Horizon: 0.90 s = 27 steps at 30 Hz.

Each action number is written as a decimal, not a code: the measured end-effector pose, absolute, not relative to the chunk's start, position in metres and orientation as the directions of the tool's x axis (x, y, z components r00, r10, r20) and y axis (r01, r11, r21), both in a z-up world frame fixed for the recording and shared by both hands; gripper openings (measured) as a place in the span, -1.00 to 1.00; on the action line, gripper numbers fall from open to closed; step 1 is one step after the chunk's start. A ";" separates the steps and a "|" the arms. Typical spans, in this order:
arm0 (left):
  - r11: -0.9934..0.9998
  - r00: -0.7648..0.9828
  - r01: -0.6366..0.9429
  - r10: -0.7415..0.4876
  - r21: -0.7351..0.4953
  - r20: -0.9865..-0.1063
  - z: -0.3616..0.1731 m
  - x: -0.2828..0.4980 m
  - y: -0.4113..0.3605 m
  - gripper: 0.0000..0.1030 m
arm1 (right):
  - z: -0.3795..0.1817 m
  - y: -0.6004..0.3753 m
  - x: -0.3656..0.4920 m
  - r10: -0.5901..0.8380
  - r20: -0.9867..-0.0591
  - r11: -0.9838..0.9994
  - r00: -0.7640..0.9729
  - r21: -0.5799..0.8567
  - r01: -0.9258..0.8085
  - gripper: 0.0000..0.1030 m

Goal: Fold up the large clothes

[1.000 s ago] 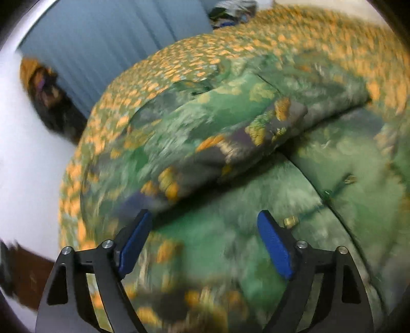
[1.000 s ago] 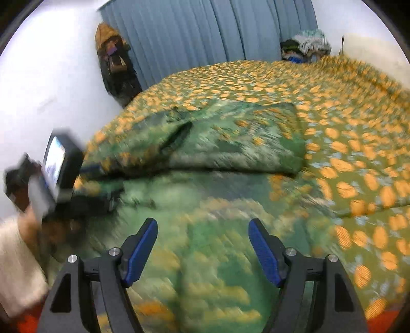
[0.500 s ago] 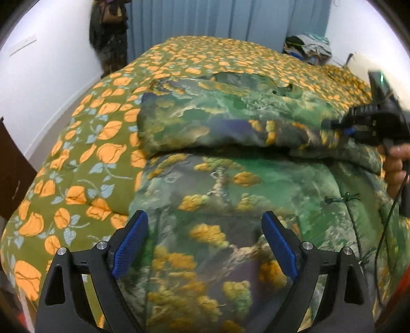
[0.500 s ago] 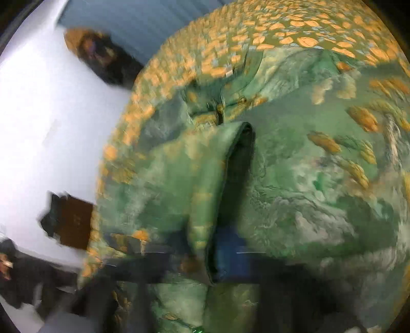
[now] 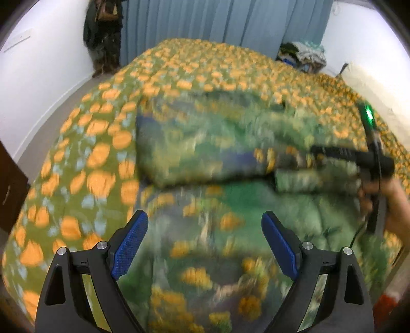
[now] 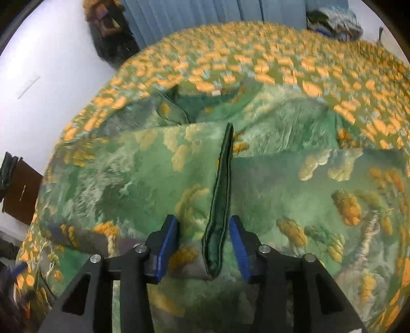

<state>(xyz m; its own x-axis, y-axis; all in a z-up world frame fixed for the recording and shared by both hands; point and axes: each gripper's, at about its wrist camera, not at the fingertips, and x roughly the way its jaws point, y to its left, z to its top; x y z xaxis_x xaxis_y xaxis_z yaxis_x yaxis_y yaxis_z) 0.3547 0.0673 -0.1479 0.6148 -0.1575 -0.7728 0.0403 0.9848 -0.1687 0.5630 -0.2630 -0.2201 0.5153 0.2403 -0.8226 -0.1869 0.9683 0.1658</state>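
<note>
A large green garment [image 5: 210, 158] printed with yellow trees lies on the bed, its sleeves folded across the upper part. My left gripper [image 5: 205, 243] is open and empty above the garment's lower half. My right gripper [image 6: 205, 243] has its jaws partly closed around a dark green cuff edge [image 6: 221, 194] of the garment [image 6: 282, 184], which stands between the blue pads. The right gripper also shows in the left wrist view [image 5: 358, 158], held by a hand at the garment's right side.
The bed has an olive cover with orange flowers [image 5: 97, 153]. Blue curtains [image 5: 225, 23] hang behind it. A pile of clothes [image 5: 302, 55] sits at the far right corner. A dark coat [image 5: 103, 35] hangs at the left wall. A brown cabinet [image 6: 20, 187] stands left.
My right gripper has come level and its jaws have narrowed around the sleeve's cuff edge. My left gripper has stayed open over the lower half, shifting slightly.
</note>
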 end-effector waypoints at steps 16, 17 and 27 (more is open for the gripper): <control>0.993 0.434 0.084 -0.114 -0.086 -0.893 -0.233 0.478 0.047 0.37 | -0.252 -0.243 0.576 0.331 -0.836 0.934 0.438 0.223 -0.280 -0.14; 0.992 0.408 0.088 -0.115 -0.086 -0.906 -0.231 0.479 0.047 0.37 | -0.252 -0.241 0.575 0.324 -0.839 0.933 0.438 0.208 -0.292 -0.14; 0.971 0.319 0.075 -0.240 -0.228 -0.917 -0.200 0.521 0.050 0.58 | -0.256 -0.246 0.572 0.324 -0.833 0.931 0.448 0.198 -0.307 -0.14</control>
